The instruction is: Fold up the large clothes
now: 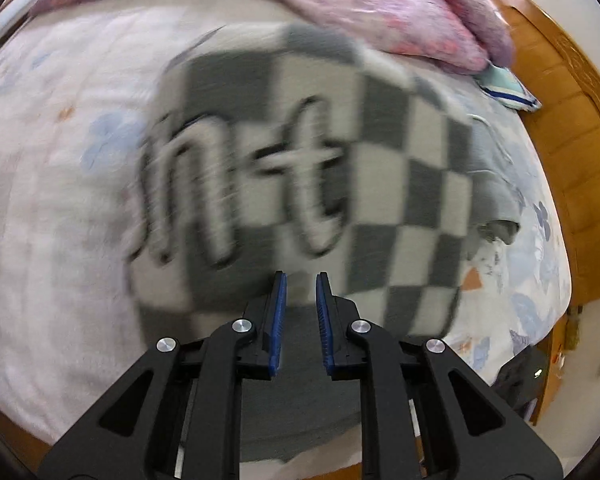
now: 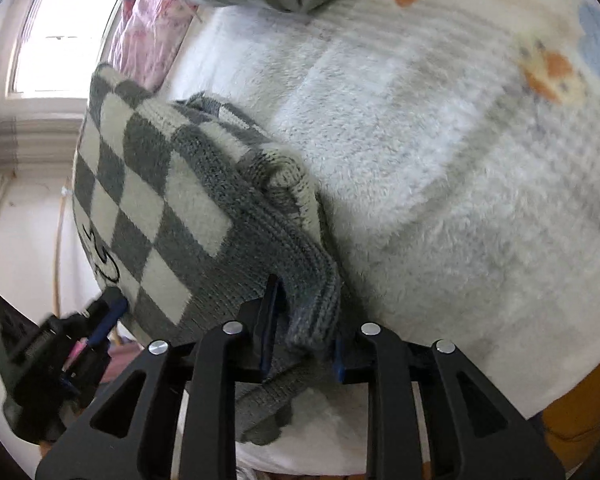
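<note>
The right gripper (image 2: 302, 320) pinches the grey ribbed hem of the sweater (image 2: 156, 204), lifting that edge off the bed (image 2: 440, 184). The left gripper (image 1: 301, 280) has its fingers slightly apart over the same hem; whether they grip cloth is unclear. The checkered sweater (image 1: 300, 168) lies spread on the white fleece sheet. Beyond it, a pink quilt (image 1: 380, 12) is bunched up against the wooden headboard (image 1: 572, 152).

A white fleece bed sheet (image 1: 52, 208) with blue and orange prints covers the bed. A pink-purple quilt (image 1: 380, 4) lies bunched at its far side beside the wooden headboard (image 1: 572, 128). A bright window (image 2: 60, 36) stands at far left.
</note>
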Demonstrator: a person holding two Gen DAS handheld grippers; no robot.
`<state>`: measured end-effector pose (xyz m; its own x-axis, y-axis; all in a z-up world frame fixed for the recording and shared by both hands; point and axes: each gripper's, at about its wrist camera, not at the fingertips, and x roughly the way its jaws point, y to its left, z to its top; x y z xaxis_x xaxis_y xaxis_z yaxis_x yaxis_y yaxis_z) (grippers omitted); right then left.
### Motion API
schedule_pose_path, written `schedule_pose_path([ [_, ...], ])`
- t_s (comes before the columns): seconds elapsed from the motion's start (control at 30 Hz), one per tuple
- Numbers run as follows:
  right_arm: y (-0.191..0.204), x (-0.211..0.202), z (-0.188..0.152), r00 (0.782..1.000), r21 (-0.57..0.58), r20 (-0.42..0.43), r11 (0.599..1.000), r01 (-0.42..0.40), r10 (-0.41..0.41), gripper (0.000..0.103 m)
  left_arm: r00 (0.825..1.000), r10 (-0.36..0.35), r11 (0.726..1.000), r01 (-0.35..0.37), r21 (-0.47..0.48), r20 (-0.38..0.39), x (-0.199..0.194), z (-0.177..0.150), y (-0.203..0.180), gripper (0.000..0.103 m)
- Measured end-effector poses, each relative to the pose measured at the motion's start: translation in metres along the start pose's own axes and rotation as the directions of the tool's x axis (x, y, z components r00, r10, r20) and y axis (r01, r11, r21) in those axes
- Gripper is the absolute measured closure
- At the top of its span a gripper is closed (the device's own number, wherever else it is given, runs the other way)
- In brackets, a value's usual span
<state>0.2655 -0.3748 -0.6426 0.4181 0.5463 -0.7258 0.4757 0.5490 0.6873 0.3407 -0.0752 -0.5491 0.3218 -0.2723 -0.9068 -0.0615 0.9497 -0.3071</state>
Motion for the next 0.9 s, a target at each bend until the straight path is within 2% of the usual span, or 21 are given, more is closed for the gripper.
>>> schedule_pose_path([
  [0.07, 0.006, 0.003, 0.007, 0.999, -0.022, 0.002, 0.999, 0.046, -0.046, 0.065, 1.0, -0.008, 1.0, 0.007, -0.029, -0.01, -0.001, -0.005, 0.013, 0.086],
  [0.13, 0.014, -0.006, 0.013, 0.996, -0.069, 0.029, 0.993, 0.092, -0.09, 0.063, 1.0, -0.01, 1.0, 0.01, -0.029, -0.016, -0.003, -0.011, 0.019, 0.083],
  [0.17, 0.018, -0.011, 0.016, 0.993, -0.087, 0.043, 0.99, 0.114, -0.111, 0.059, 1.0, -0.014, 1.0, 0.014, -0.025, -0.018, -0.004, -0.013, 0.021, 0.072],
  [0.2, 0.02, -0.013, 0.019, 0.991, -0.103, 0.042, 0.986, 0.131, -0.128, 0.057, 1.0, -0.018, 1.0, 0.017, -0.021, -0.019, -0.006, -0.016, 0.024, 0.055],
  [0.23, 0.021, -0.015, 0.021, 0.99, -0.115, 0.036, 0.984, 0.139, -0.136, 0.056, 1.0, -0.005, 1.0, 0.005, -0.023, -0.015, -0.009, -0.02, 0.026, 0.047],
  [0.27, 0.024, -0.014, 0.026, 0.988, -0.136, 0.04, 0.979, 0.153, -0.149, 0.056, 1.0, 0.022, 0.999, -0.022, -0.03, 0.0, -0.013, -0.023, 0.031, 0.034],
  [0.3, 0.026, -0.01, 0.03, 0.987, -0.152, 0.04, 0.975, 0.16, -0.156, 0.055, 0.999, 0.043, 0.998, -0.043, -0.038, 0.007, -0.014, -0.026, 0.034, 0.028],
  [0.37, 0.034, -0.008, 0.04, 0.984, -0.184, 0.034, 0.966, 0.181, -0.177, 0.054, 0.999, 0.04, 0.996, -0.039, -0.086, 0.019, -0.023, -0.034, 0.052, 0.028],
  [0.43, 0.044, -0.012, 0.045, 0.983, -0.214, 0.063, 0.959, 0.184, -0.175, 0.047, 0.999, 0.034, 0.99, -0.033, -0.138, 0.007, -0.022, -0.04, 0.068, 0.025],
  [0.5, 0.052, -0.014, 0.048, 0.98, -0.256, 0.076, 0.947, 0.196, -0.182, 0.029, 0.999, 0.04, 0.985, -0.044, -0.167, -0.027, -0.014, -0.046, 0.084, 0.025],
  [0.53, 0.052, -0.007, 0.052, 0.981, -0.256, 0.049, 0.948, 0.192, -0.186, 0.027, 0.998, 0.023, 0.984, -0.033, -0.178, -0.058, -0.007, -0.051, 0.092, 0.025],
  [0.6, 0.044, 0.007, 0.057, 0.988, -0.22, -0.017, 0.964, 0.147, -0.155, 0.027, 0.994, -0.053, 0.976, 0.032, -0.214, -0.092, 0.006, -0.057, 0.1, 0.025],
  [0.67, 0.029, 0.021, 0.061, 0.987, -0.182, -0.084, 0.976, 0.118, -0.135, 0.025, 0.994, -0.07, 0.974, 0.049, -0.221, -0.086, 0.015, -0.06, 0.101, 0.024],
  [0.77, 0.007, 0.039, 0.064, 0.985, -0.119, -0.171, 0.993, 0.016, -0.036, 0.019, 0.989, -0.112, 0.966, 0.085, -0.243, -0.101, 0.034, -0.061, 0.105, 0.02],
  [0.9, -0.001, 0.054, 0.067, 0.983, -0.106, -0.174, 0.992, -0.071, 0.052, 0.009, 0.987, -0.12, 0.961, 0.088, -0.263, -0.106, 0.052, -0.059, 0.108, 0.017],
])
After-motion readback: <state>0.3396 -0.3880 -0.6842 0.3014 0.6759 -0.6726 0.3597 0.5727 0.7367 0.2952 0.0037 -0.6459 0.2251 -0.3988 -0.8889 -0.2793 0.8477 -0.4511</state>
